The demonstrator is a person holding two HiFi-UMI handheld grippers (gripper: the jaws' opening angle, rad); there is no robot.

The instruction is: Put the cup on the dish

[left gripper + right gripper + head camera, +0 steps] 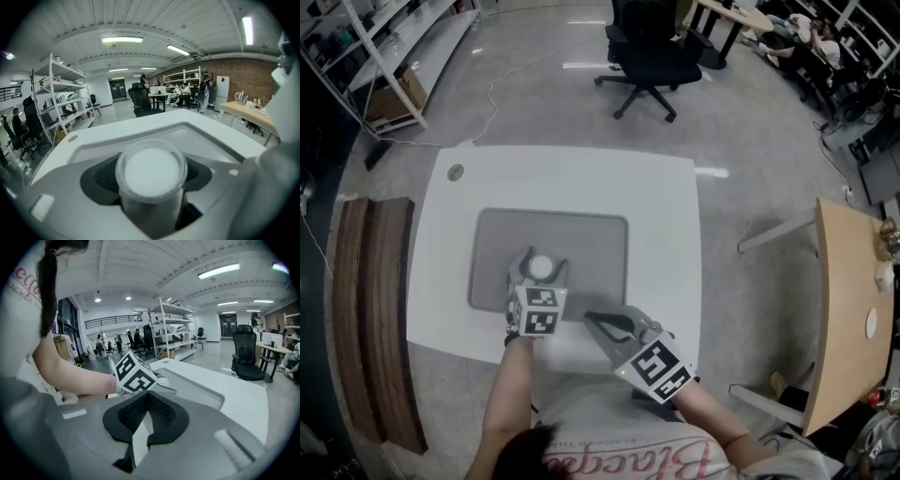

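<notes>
- The white worktop [666,216] lies under both grippers and runs well ahead of them.
- A black office chair [647,56] stands on the floor beyond the worktop's far edge, well ahead of both grippers.
- The grey dish [586,244], a shallow rectangular tray with a raised rim, lies on the worktop. It is right under the left gripper and ahead and to the left of the right gripper.
- The left gripper [541,264] hangs over the near part of the dish with its jaws partly apart. The cup stands between them, and a dark gap shows between the cup's wall and the right-hand pad, so it is not clamped.
- The right gripper [592,319] sits just right of the left one, over the worktop's near edge by the dish's near rim. Its jaws are closed together on nothing, and the left gripper's marker cube shows just ahead of them.
- The cup [151,171], pale with a white round top, stands upright in the dish, centred between the left gripper's pads.
- A small round cap [455,172] sits in the worktop's far left corner, well ahead and left of the left gripper.
</notes>
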